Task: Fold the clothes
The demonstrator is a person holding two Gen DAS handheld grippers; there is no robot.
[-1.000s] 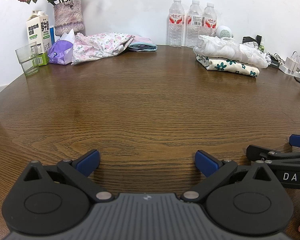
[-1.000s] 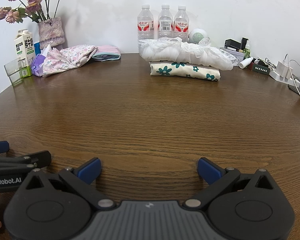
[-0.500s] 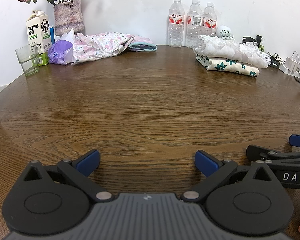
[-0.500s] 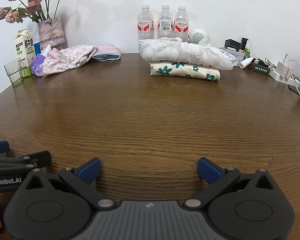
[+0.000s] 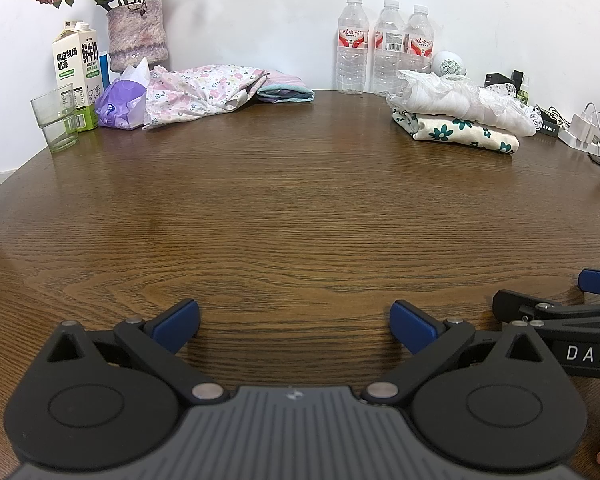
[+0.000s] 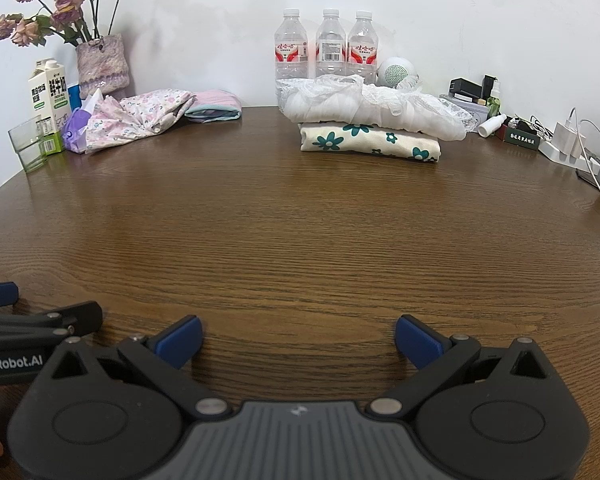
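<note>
Nearest, the left gripper (image 5: 294, 322) and the right gripper (image 6: 298, 336) sit low over the wooden surface (image 5: 300, 216) side by side, each with its jaws spread wide and nothing between them; the broad middle of the surface in front of them carries nothing. The clothes lie well apart from both, at the far edge. The crumpled pink floral garment (image 5: 198, 92) at far left looks unfolded and is probably the next piece: thin, light, limp cloth that will sag and slide on the smooth wood, best pinched at an outer hem or corner with both grippers well apart so it can be dragged flat. Touching its left end is a purple tissue pack (image 5: 120, 106), with a drinking glass (image 5: 56, 122), a milk carton (image 5: 78, 74) and a vase of dried roses (image 5: 138, 36) just beyond; a careless pull could topple these. A folded pink-and-teal piece (image 5: 284, 90) lies against its right side. At far right a white lace garment (image 6: 368, 106) rests on a folded cream cloth with teal flowers (image 6: 370, 142), with three water bottles (image 6: 328, 48) behind and chargers with cables (image 6: 572, 144) beside.
</note>
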